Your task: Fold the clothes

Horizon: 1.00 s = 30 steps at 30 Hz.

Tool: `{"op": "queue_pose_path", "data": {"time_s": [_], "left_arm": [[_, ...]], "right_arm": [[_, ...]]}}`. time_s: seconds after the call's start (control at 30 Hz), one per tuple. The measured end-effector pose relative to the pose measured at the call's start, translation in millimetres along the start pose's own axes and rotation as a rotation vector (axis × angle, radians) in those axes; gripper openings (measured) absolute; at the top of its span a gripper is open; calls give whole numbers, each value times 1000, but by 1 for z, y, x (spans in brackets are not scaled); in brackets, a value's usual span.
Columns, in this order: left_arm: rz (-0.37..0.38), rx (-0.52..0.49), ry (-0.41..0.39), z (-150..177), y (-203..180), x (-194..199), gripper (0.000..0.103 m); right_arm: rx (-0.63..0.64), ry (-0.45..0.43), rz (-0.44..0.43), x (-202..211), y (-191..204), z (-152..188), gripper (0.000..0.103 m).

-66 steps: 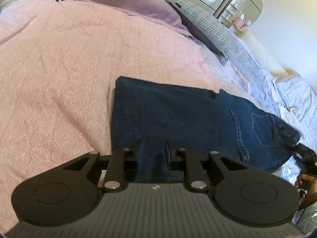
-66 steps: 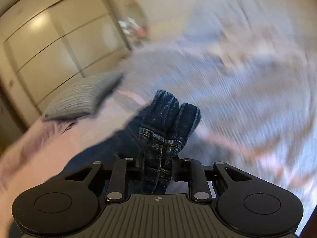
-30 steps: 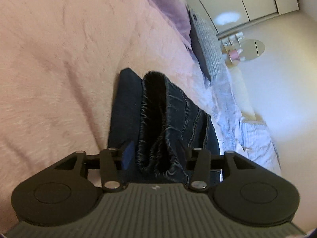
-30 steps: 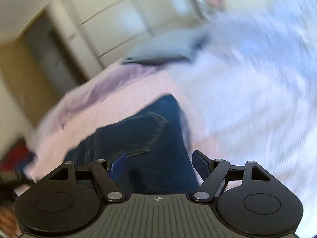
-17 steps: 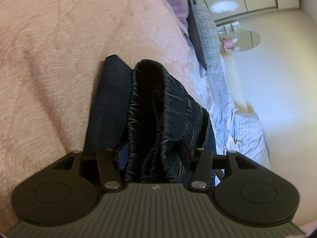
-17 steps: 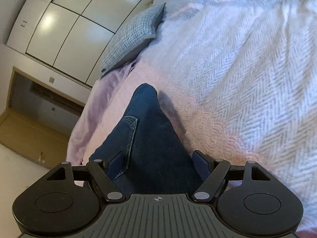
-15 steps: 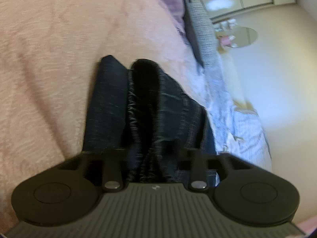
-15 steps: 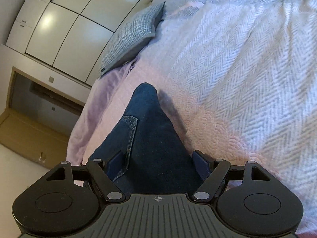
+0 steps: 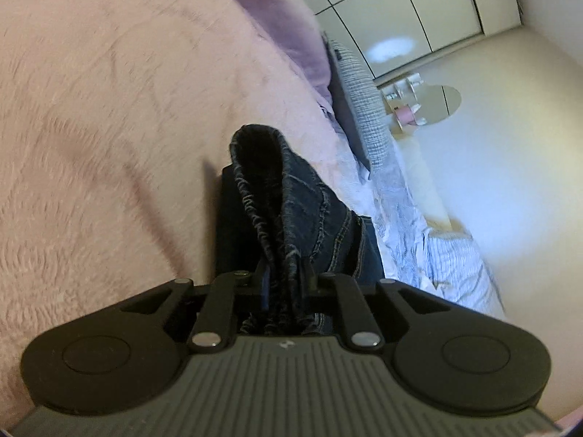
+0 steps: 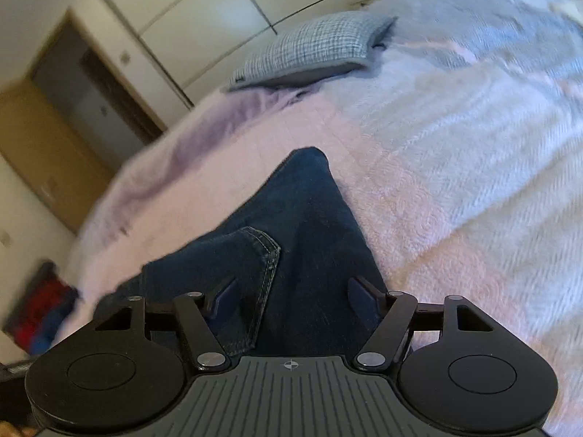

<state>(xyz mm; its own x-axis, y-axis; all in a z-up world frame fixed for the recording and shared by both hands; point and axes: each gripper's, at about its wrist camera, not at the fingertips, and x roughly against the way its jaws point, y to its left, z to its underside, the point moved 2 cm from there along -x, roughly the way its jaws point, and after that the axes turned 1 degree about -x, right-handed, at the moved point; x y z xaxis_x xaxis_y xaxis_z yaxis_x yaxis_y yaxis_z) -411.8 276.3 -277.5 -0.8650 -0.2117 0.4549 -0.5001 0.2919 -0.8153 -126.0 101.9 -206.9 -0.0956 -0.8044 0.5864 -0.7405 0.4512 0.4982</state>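
Observation:
Dark blue jeans [image 9: 302,211] lie folded on the pink bed cover [image 9: 109,145]. My left gripper [image 9: 286,280] is closing, and its pads pinch a bunched, frayed edge of the denim that stands up in a rounded fold ahead of the fingers. In the right wrist view the jeans [image 10: 309,218] lie flat with a stitched back pocket [image 10: 251,255] showing. Low over them hangs my right gripper [image 10: 291,296]; its jaws are wide and starting to close, the denim lies below and between the fingertips, and the pads do not press on it.
A grey checked pillow [image 10: 313,47] and a lilac sheet [image 9: 277,11] lie at the head of the bed. Past the pink cover lies a white textured blanket [image 10: 492,127]. White wardrobe doors [image 9: 419,7] and a mirror shelf [image 9: 430,105] stand behind. Something red [image 10: 40,306] sits beside the bed.
The left jaws went from wide around the bunched denim to pinching it, and the fold now stands higher. The right gripper's view swung across the jeans; its jaws narrowed slightly.

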Motion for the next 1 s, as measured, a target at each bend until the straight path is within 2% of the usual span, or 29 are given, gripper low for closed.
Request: {"op": "queue_pose_path", "data": {"time_s": [0.1, 0.17, 0.27, 0.33, 0.47, 0.57, 0.63, 0.7, 0.73, 0.8, 0.87, 0.9, 0.93, 1.0], "left_arm": [[16, 38, 1, -4, -3, 1, 11], [21, 38, 5, -6, -5, 2, 12], [-24, 56, 24, -6, 4, 1, 18], [-55, 56, 9, -6, 6, 7, 19], [-145, -81, -76, -4, -19, 41, 16], [-143, -211, -117, -2, -51, 57, 16], [-123, -307, -117, 3, -73, 57, 16], [-123, -382, -100, 10, -87, 48, 16], [-136, -413, -84, 14, -91, 41, 16], [-212, -476, -38, 27, -89, 26, 17], [-309, -497, -5, 38, -72, 13, 15], [-335, -491, -7, 41, -63, 9, 13], [-348, -477, -14, 43, -56, 8, 8], [-344, -443, -19, 39, -52, 11, 7]], "right_arm": [[51, 2, 31, -13, 5, 4, 70], [40, -8, 12, -9, 1, 5, 70], [2, -38, -23, 3, -10, 5, 70], [-23, -61, -14, 18, -21, 9, 70], [-58, -89, 48, 51, -45, 23, 70], [-78, -106, 76, 74, -59, 31, 70], [-68, -112, 73, 82, -58, 34, 68], [-31, -118, 58, 86, -49, 36, 61], [-5, -121, 45, 86, -43, 37, 59], [65, -119, 15, 81, -26, 41, 59], [132, -106, -9, 72, -14, 47, 59], [156, -61, -5, 60, -13, 51, 59], [178, -16, 0, 48, -13, 55, 59], [204, 39, 29, 34, -15, 58, 59]]}}
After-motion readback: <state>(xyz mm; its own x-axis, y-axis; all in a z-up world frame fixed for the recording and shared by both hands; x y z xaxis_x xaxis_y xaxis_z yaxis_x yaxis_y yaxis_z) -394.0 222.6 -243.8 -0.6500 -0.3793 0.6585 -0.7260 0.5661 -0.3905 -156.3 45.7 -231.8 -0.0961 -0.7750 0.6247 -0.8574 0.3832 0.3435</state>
